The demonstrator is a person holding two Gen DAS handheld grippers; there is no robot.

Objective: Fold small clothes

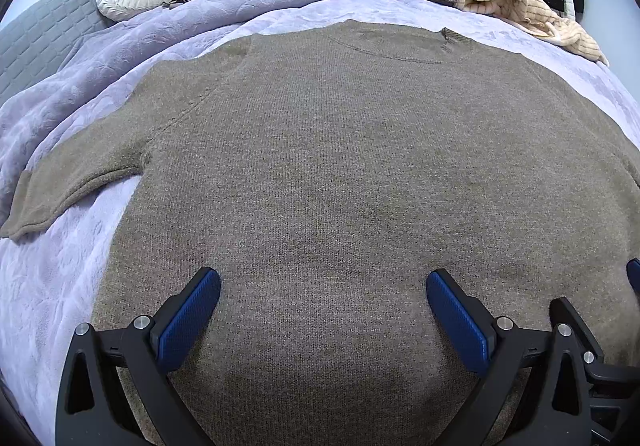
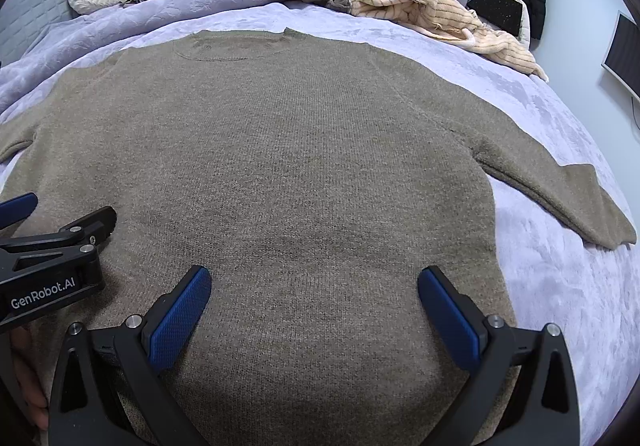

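Both sets of jaws stand wide apart and hold nothing: the left gripper (image 1: 323,286) and right gripper (image 2: 314,282) hover side by side over the hem of the brown knit sweater (image 1: 340,149), spread flat on the lavender bed (image 2: 560,286). Pinching there risks catching the bed cover underneath, or one layer only, skewing the fold.
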